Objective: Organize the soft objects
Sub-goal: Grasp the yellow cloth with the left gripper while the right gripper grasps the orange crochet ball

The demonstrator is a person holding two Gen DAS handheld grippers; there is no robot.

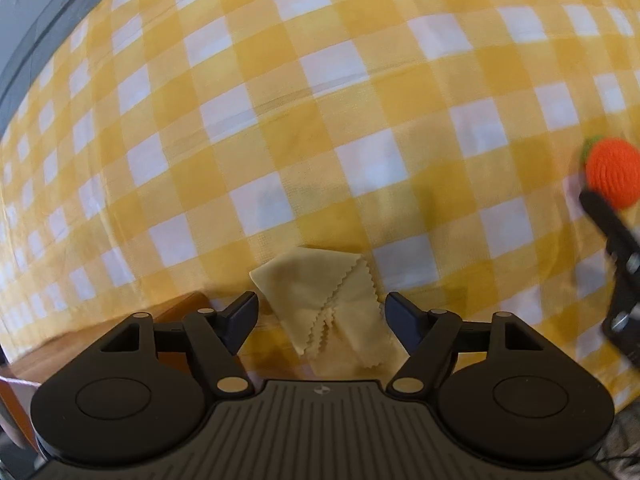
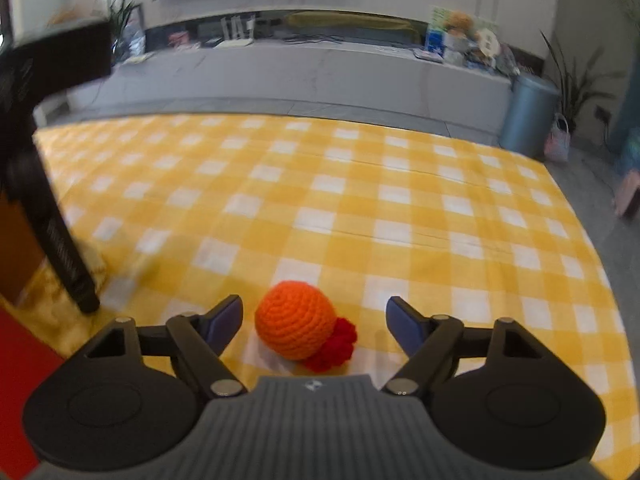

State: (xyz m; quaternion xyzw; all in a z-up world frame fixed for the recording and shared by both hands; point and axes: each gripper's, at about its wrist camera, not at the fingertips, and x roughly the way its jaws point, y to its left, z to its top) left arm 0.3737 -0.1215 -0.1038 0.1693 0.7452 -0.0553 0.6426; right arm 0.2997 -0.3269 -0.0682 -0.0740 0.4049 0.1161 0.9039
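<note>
Cloth (image 1: 338,304), folded and pale yellow, lies on the checked table (image 1: 320,120) between the spread fingers of the left gripper (image 1: 321,316). Orange ball (image 2: 297,320), likely crocheted, sits between the right gripper's (image 2: 314,322) released fingers.

The cloth (image 1: 320,120) over the surface is a check of yellow and white squares, with paler yellow where the bands cross. On it lies a napkin (image 1: 332,304) of plain pale yellow. The ball (image 2: 296,322) is bright orange crochet with a red frill (image 2: 336,346) at one end; from the left wrist view a bit of green shows at its edge. Both grippers are black with grey ribbed bodies, and the pads (image 2: 224,320) of the right one look dark blue. Bare wood (image 1: 80,344) at the cloth's edge is orange-brown. A bin (image 2: 528,114) beyond is grey-blue.
</note>
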